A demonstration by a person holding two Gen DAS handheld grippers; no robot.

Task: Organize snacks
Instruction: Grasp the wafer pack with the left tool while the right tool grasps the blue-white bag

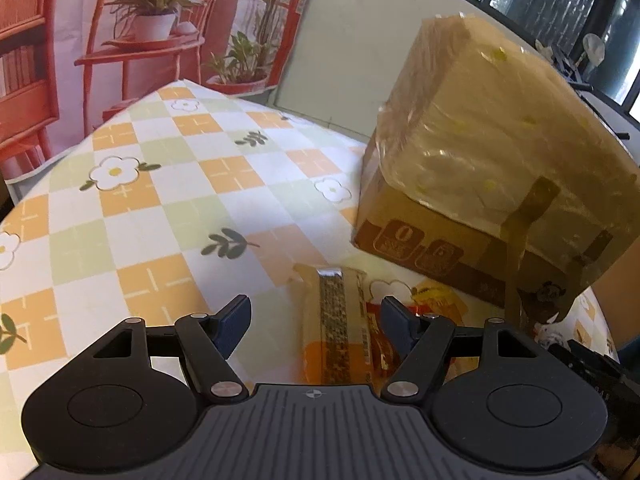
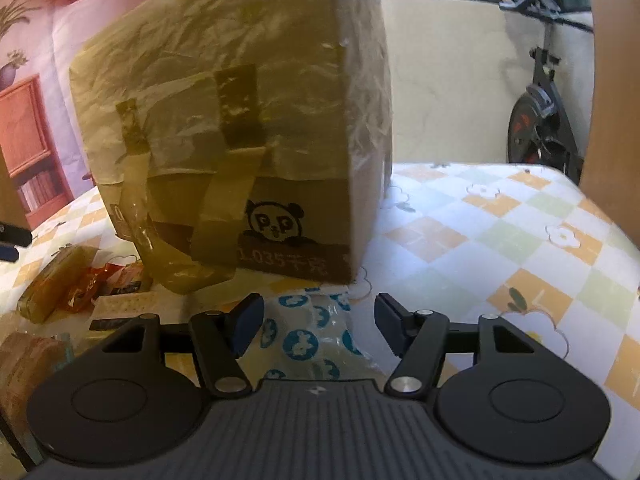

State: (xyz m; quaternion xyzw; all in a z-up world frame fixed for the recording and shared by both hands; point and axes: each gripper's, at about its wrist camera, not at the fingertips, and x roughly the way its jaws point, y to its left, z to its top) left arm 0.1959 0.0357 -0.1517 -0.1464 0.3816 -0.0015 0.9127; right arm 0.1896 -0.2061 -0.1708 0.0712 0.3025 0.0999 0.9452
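A cardboard box [image 1: 496,168] wrapped in plastic film and tape stands on the checked tablecloth [image 1: 168,216]; the right wrist view shows the box [image 2: 240,128] close up with a panda print. My left gripper [image 1: 316,320] is open just above a tan snack bar [image 1: 336,320] that lies between its fingers, pads apart from it. A red packet [image 1: 376,332] and a yellow packet [image 1: 436,296] lie beside the bar. My right gripper [image 2: 318,320] is open over a clear bag with blue prints [image 2: 308,336], not pressing on it.
More snacks lie left of the box: a tan bar [image 2: 56,280], an orange-red packet [image 2: 88,284], a white wrapper [image 2: 128,304]. An exercise bike [image 2: 540,120] stands behind the table. Tablecloth [image 2: 500,240] stretches right of the box. A backdrop of printed red shelves hangs behind.
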